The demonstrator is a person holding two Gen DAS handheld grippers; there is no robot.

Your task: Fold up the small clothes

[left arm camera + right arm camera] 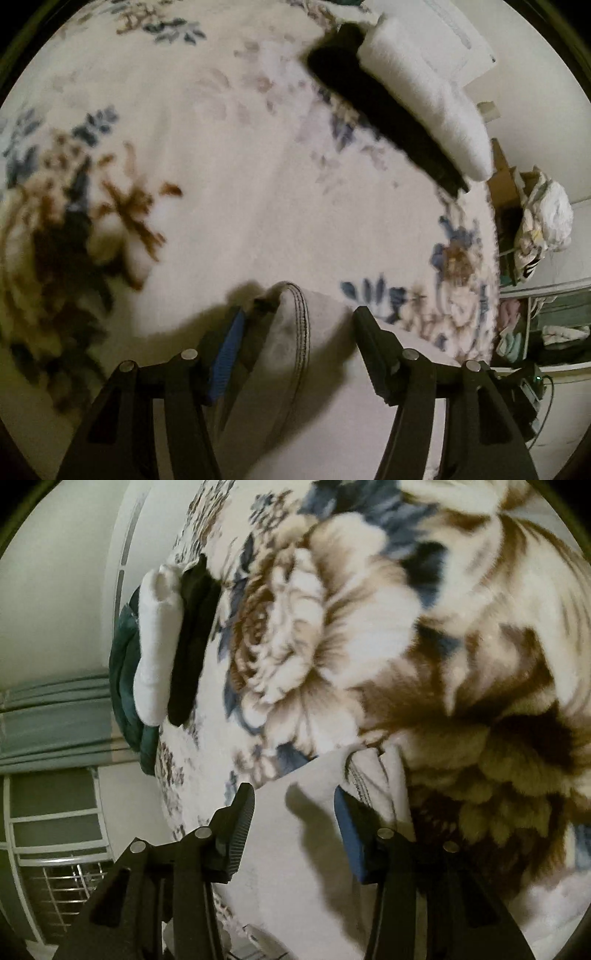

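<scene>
white garment point(291, 354), hem end pointing away

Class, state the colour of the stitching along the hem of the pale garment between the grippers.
Dark stitching in parallel rows on the pale grey-white garment; left wrist view shows it best.

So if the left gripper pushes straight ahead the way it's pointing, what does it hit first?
The left gripper is open over the pale garment, whose stitched edge lies between its fingers. Straight ahead it would likely meet the floral blanket first; the folded black item and white item lie farther, off right. Depth is unclear.
</scene>
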